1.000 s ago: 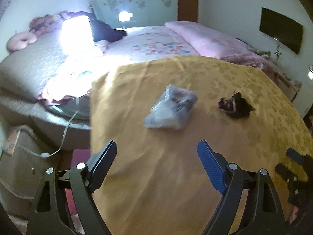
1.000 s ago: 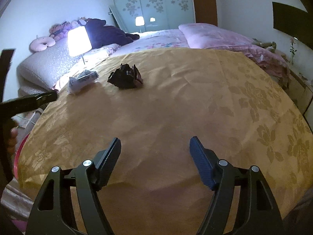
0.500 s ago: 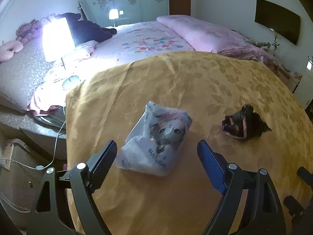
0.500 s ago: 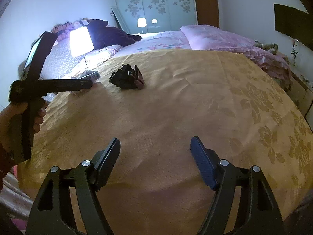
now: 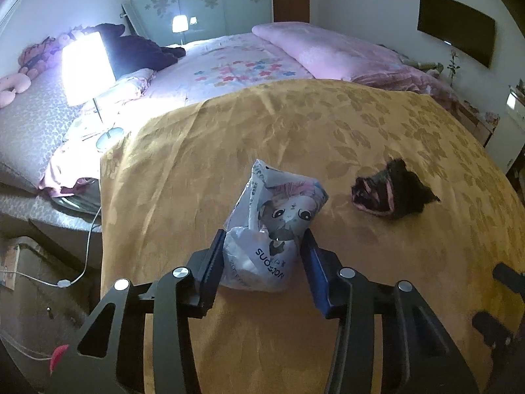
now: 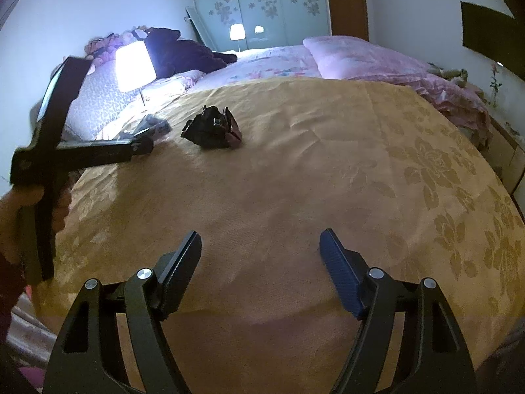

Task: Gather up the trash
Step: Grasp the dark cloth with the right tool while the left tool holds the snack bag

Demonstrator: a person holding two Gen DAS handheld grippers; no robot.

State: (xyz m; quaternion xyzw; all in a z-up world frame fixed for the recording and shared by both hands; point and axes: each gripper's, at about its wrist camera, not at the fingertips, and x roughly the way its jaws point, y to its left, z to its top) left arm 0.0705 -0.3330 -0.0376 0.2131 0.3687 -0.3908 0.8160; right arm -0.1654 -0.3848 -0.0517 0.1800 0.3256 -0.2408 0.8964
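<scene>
While the left tongs (image 5: 262,256) are closing on the white plastic bag (image 5: 274,226), its near end sits squarely between the two pads and both already press its sides. It lies on the gold bedspread (image 5: 197,180), bunched and puffed up beyond the fingertips. Thin printed film like this should be very light, soft and a bit slick, so it will likely crumple rather than resist; a pinch across the gathered bulk, as now, looks safer than a loose corner that could slide out. Just right of the left tongs, apart from the bag, rests a dark crumpled wrapper (image 5: 390,193), probably just as light and springy. The right tongs (image 6: 261,256) hang about half open over bare bedspread with nothing between them, the wrapper (image 6: 213,128) well ahead and to their left.
</scene>
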